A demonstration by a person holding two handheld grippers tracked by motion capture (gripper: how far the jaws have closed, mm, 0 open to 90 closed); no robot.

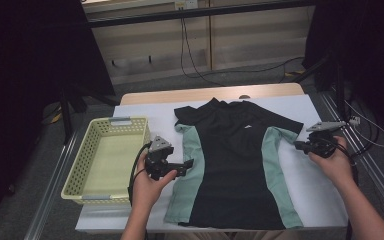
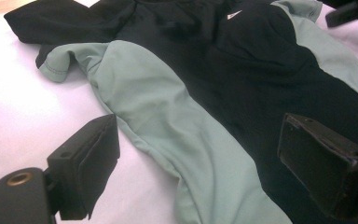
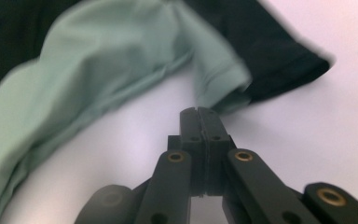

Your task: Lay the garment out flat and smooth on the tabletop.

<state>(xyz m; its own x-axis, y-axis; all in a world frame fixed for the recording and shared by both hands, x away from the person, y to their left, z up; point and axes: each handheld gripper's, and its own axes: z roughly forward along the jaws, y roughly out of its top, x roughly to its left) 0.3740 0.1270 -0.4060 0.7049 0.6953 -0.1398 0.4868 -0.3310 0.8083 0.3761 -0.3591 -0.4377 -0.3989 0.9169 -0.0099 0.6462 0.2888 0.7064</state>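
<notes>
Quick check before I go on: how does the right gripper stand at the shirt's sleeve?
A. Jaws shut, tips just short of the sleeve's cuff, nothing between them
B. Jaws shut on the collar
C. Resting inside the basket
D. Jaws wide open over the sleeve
A: in the right gripper view the right gripper has its jaws pressed together, empty, just short of the green cuff of the shirt.

A black short-sleeved shirt (image 1: 240,165) with pale green side panels lies spread flat, front up, between my two claws. Its green left edge sits just under my wide-open left claw (image 1: 184,166). Its right sleeve cuff lies just beyond the tip of my closed right claw (image 3: 200,114), slightly rumpled.
</notes>
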